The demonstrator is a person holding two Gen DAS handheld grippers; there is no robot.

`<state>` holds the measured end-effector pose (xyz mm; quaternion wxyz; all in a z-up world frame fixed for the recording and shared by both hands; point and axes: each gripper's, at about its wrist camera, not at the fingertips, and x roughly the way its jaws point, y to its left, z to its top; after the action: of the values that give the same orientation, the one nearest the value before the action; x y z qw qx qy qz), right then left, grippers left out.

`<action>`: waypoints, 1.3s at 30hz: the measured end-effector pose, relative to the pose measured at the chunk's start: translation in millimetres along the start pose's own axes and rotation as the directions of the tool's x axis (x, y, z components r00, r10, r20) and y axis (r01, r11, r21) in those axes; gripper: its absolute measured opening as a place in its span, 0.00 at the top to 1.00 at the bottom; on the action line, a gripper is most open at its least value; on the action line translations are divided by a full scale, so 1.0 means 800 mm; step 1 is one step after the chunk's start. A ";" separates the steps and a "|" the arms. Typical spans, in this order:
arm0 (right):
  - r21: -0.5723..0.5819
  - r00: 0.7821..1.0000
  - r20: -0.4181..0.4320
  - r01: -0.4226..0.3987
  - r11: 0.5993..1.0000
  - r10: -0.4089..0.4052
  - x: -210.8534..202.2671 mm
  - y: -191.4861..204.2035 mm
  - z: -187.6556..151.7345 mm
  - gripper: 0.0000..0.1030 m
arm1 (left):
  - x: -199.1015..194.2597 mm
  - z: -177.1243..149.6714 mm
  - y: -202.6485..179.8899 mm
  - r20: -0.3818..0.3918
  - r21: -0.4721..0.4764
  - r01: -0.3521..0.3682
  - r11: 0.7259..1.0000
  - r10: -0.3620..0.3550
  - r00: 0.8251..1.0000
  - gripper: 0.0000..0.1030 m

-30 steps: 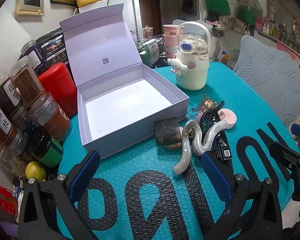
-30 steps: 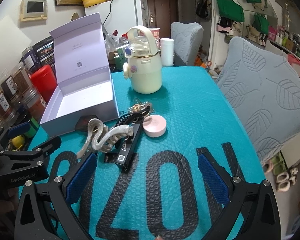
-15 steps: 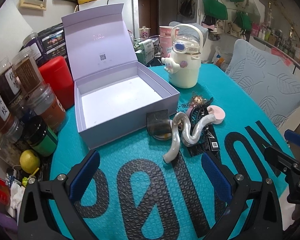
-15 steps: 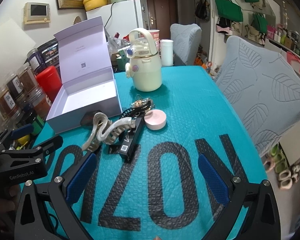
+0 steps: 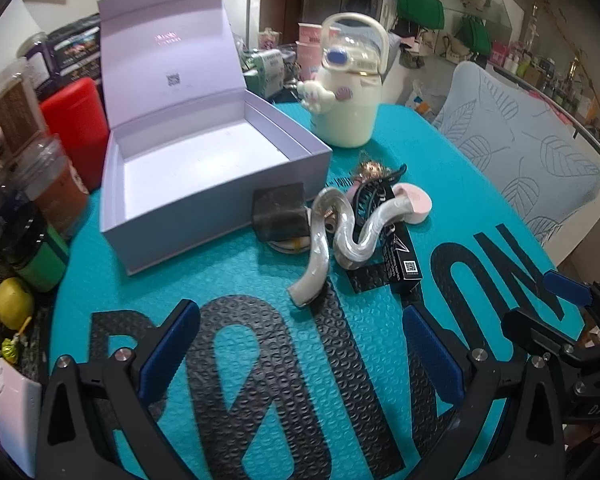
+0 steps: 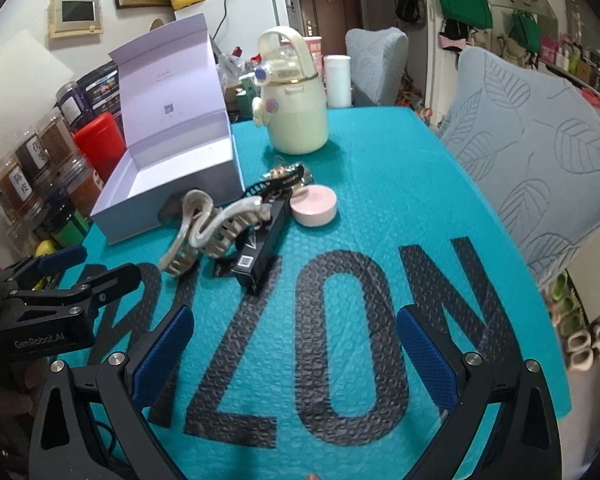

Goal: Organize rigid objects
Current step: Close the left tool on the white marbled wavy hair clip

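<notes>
Here, both grippers gape empty over teal mat (image 6: 380,152); cluttered kitchen behind.

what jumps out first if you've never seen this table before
The open lavender box, lid standing up and nothing visible inside, dominates the left of the teal mat. Right beside its front corner lies a tangle of small things: a pearly wavy hair claw, a long black carton and a pink round case. Behind them stands a cream character bottle; both grippers, left and right, hover open and hold nothing.
</notes>
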<state>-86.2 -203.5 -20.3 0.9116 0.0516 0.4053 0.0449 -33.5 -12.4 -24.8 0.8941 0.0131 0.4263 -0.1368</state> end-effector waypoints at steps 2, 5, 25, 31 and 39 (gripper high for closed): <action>0.004 1.000 -0.010 -0.001 1.000 0.001 0.009 -0.006 -0.001 0.00 | 0.009 0.001 -0.004 -0.010 0.006 0.002 1.000 -0.002 1.000 0.00; 0.006 1.000 -0.021 -0.004 1.000 0.004 0.019 -0.012 -0.002 0.00 | 0.022 0.005 -0.008 -0.024 0.013 0.016 1.000 -0.016 1.000 0.00; 0.028 0.996 -0.091 -0.019 0.999 0.022 0.079 -0.049 0.019 0.00 | 0.096 0.046 -0.017 -0.096 0.019 0.065 0.998 -0.063 0.993 0.10; 0.037 0.995 -0.103 -0.009 0.999 0.013 0.089 -0.057 0.027 0.00 | 0.111 0.052 -0.024 -0.124 0.026 0.056 0.998 -0.053 0.991 0.20; 0.035 0.994 -0.111 0.000 0.999 0.004 0.094 -0.061 0.032 0.00 | 0.101 0.047 -0.026 -0.099 0.031 0.074 0.997 -0.070 0.993 0.47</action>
<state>-15.4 -244.1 -64.9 0.8866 0.0652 0.4560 0.0417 38.4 -56.7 -60.7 0.8661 0.0201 0.4675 -0.1756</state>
